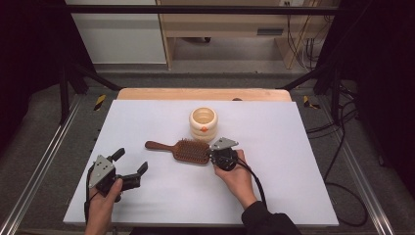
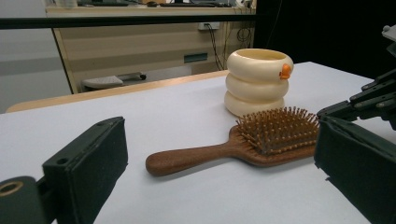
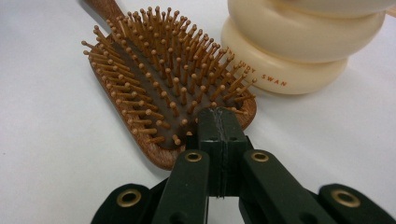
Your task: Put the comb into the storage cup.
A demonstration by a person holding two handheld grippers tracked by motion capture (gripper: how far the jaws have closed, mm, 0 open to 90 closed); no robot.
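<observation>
1. Hairbrush (image 1: pixel 183 150): it lies bristles-up on the white worktop (image 1: pixel 293 186), handle pointing toward your left side, with the head just in front of the cream ringed cup (image 1: pixel 203 123) but apart from it.
2. Your left tongs (image 1: pixel 131 166) rest low on the worktop at the left, jaws wide apart and empty, well short of the handle. From the left gripper view the brush sits between the two pads, farther off, so they are already lined up with the handle if you want a second hold.
3. Your right tongs (image 1: pixel 211 155) are at the end of the brush head farthest from the handle. In the right gripper view (image 3: pixel 220 135) the jaws stand pressed together, their tips touching the bristle pad by the rim; I judge they hold nothing, though a pinch on a bristle cannot be ruled out.
4. To do this step well, I would part the right jaws and take the wooden rim across its thickness, not the bristles, which would bend and slip.
5. Keep the brush level as you lift, and steer the head away from the cup beside it.
</observation>
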